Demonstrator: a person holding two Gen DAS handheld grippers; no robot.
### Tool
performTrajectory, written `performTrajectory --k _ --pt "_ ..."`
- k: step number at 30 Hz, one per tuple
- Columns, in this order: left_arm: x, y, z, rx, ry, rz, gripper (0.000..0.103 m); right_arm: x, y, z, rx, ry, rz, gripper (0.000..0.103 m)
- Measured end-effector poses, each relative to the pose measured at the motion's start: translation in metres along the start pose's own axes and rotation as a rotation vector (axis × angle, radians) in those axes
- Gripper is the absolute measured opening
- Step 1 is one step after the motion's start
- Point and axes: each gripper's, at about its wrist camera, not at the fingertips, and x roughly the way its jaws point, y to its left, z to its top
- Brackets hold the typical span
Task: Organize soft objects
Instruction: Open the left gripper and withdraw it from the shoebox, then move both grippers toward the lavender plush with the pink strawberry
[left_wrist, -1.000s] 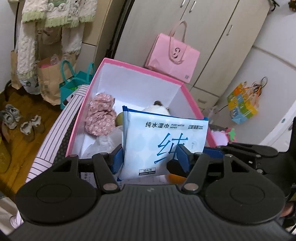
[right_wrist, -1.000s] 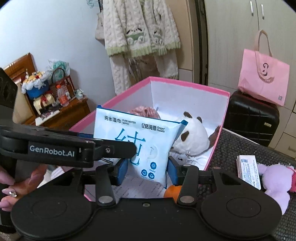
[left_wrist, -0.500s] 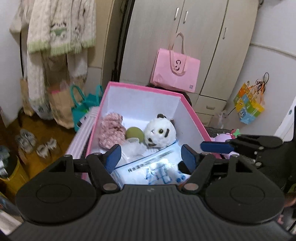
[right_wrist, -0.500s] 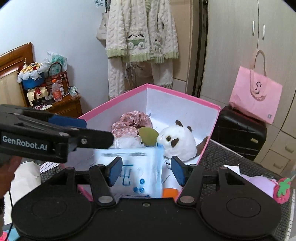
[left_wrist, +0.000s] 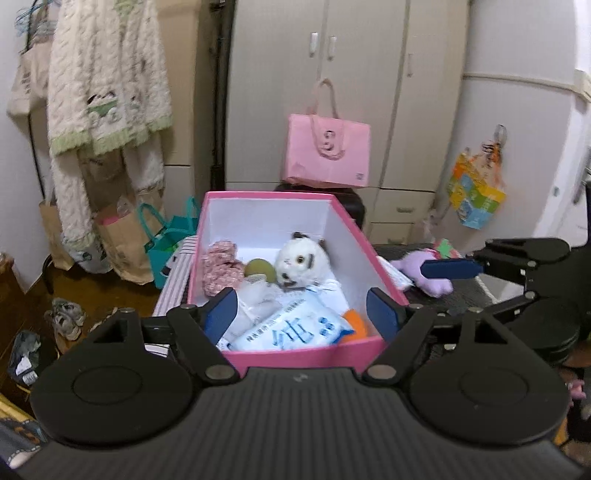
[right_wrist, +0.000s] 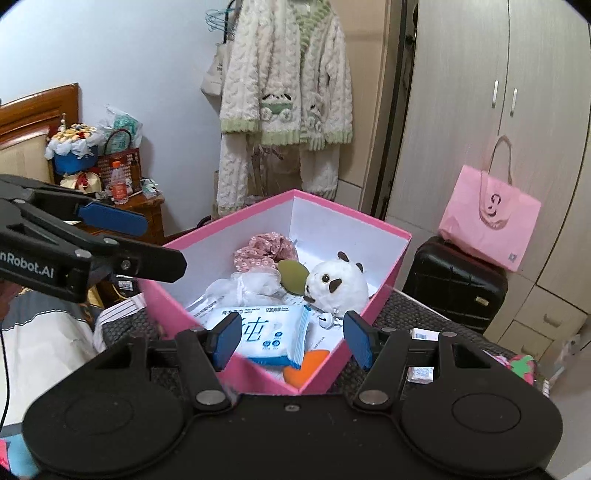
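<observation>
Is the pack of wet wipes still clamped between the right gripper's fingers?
No. The wet wipes pack lies flat inside the pink box, and the right gripper stands open, clear of it.

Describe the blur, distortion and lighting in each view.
Left wrist view: motion blur smears the pink tote bag and the hanging sweater; fisheye bends the wardrobe. Right wrist view: sharper, the wipes pack print readable; dark vignette at the corners, door frame bowed. Both: soft, even indoor light, no harsh glare.

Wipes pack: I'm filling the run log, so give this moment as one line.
wipes pack: lying in pink box | left gripper: open, empty | right gripper: open, empty
</observation>
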Motion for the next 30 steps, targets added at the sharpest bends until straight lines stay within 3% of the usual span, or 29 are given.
performTrajectory --k 8,20,30 --pt "-0.029 -0.033 0.003 0.081 0.062 -0.135 0.078 -0.063 -0.016 -0.013 0.019 -0.029 0.027 0.066" --pt "-0.021 -0.097 0.005 0.165 0.108 -0.282 0.078 -0.119 -0.065 -0.043 0.066 -0.092 -0.075 0.068" --pt "0.029 -0.148 0.011 0.195 0.098 -0.274 0.078 -0.104 -0.126 -0.065 0.152 -0.080 -0.076 0.068"
